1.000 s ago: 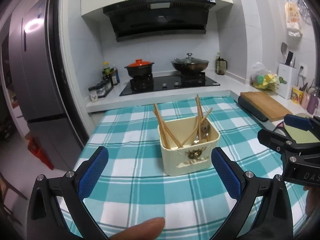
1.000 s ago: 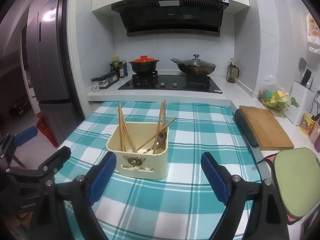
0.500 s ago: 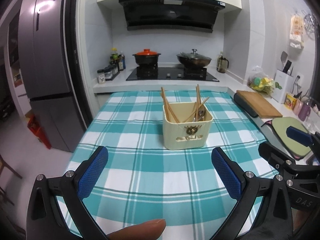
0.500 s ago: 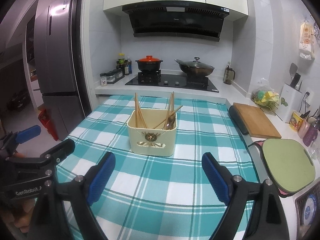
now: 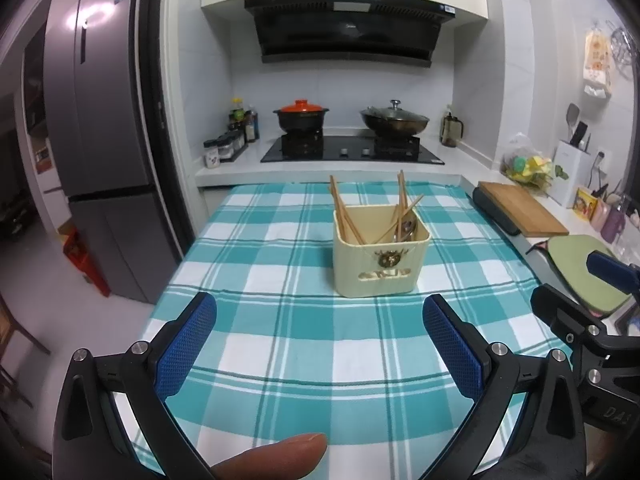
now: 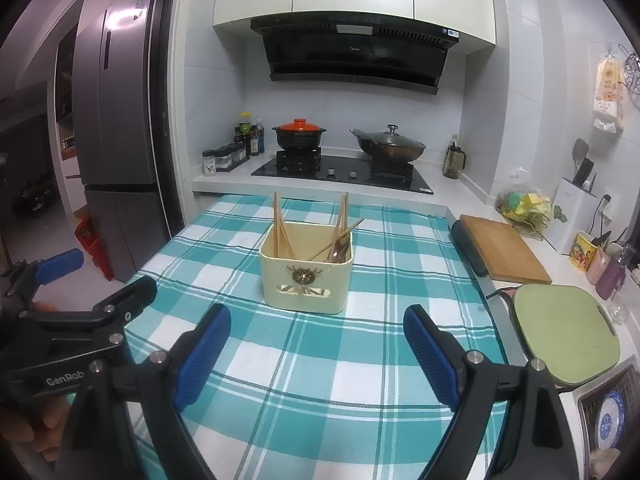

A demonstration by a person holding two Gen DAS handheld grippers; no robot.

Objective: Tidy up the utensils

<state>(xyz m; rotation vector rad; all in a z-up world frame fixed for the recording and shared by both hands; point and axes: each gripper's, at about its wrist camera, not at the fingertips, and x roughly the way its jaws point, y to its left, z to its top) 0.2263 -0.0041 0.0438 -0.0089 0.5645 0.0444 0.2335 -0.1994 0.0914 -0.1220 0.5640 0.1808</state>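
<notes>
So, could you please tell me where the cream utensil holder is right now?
The cream utensil holder stands upright near the middle of the checked tablecloth, in front of the stove. In both wrist views it lies ahead of the open tongs, untouched.

Tabletop covering: woven cloth [image 5: 280,320], teal-and-white check, matt. Utensil holder [image 5: 380,264]: cream plastic, smooth, slight sheen, with a brass-toned metal emblem [image 5: 388,258]. Chopsticks [image 5: 346,216]: bare wood, matt. Spoon [image 5: 406,228]: polished metal, reflective. Left gripper [image 5: 320,344] and right gripper [image 6: 316,344]: matt black plastic arms, bright metal screws, blue pads with a rough dimpled texture. Cutting board [image 6: 504,248]: unfinished wood. Refrigerator [image 5: 96,120]: brushed grey metal, glossy.
</notes>
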